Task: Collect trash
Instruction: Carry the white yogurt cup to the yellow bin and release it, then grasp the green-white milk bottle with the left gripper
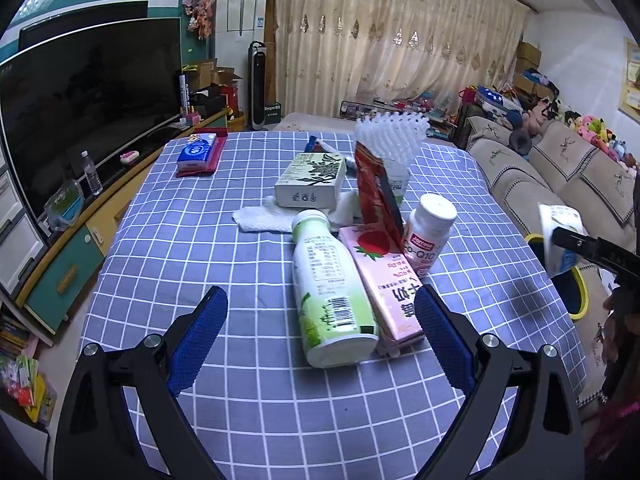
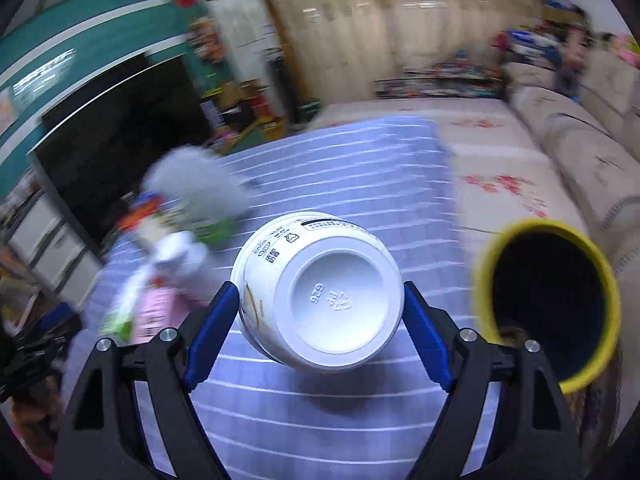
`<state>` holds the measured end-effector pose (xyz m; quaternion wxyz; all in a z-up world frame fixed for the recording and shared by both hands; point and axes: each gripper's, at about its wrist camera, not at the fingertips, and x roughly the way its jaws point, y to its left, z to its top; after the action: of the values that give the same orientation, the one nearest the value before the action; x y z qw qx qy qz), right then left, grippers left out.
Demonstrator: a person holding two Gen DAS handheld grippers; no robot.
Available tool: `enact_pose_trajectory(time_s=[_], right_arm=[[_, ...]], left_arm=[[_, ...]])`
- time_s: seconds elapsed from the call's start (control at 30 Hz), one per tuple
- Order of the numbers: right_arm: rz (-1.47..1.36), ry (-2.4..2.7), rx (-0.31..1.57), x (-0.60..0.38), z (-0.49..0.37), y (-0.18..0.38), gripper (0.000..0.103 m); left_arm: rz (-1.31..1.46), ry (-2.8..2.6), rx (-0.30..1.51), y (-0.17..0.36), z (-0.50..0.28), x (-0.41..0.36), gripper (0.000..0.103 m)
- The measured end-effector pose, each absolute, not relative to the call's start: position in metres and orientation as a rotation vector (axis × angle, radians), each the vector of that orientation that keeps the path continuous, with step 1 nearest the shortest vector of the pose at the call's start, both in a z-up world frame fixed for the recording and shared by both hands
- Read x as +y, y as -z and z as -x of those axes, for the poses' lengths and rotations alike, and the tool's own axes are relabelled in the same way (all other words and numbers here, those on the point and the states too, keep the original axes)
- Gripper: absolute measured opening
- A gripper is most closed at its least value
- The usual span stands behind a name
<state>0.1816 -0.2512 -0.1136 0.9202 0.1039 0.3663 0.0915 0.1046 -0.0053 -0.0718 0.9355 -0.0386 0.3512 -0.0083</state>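
STEP: bin drop | right gripper (image 2: 320,304) fingers clamp white cup (image 2: 318,292), above bench right edge | yellow-rimmed bin (image 2: 548,304) just beside, blurred, probably floor-standing | centre cup over opening before release | left gripper (image 1: 320,328) spread wide, holding nothing.

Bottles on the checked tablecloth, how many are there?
2. A green-and-white drink bottle lies on its side near the left tool, against the pink carton. A white Co-Q10 supplement bottle stands just behind the carton. Others may be hidden behind the clutter.
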Motion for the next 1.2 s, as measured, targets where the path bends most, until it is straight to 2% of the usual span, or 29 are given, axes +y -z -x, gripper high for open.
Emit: enact_pose_trajectory(time_s=[0.3, 0.7, 1.2], right_arm=[[-0.256, 0.238, 0.830, -0.387, -0.199, 0.169, 0.078], [-0.196, 0.348, 0.998, -0.417, -0.241, 0.243, 0.078], [-0.199, 0.281, 0.909, -0.387, -0.211, 0.208, 0.082]], left_arm=[[0.062, 0.019, 0.736, 0.077, -0.111, -0.015, 0.093], [0.035, 0.029, 0.771, 0.087, -0.124, -0.029, 0.093], [0.043, -0.007, 0.799, 0.100, -0.132, -0.017, 0.093]])
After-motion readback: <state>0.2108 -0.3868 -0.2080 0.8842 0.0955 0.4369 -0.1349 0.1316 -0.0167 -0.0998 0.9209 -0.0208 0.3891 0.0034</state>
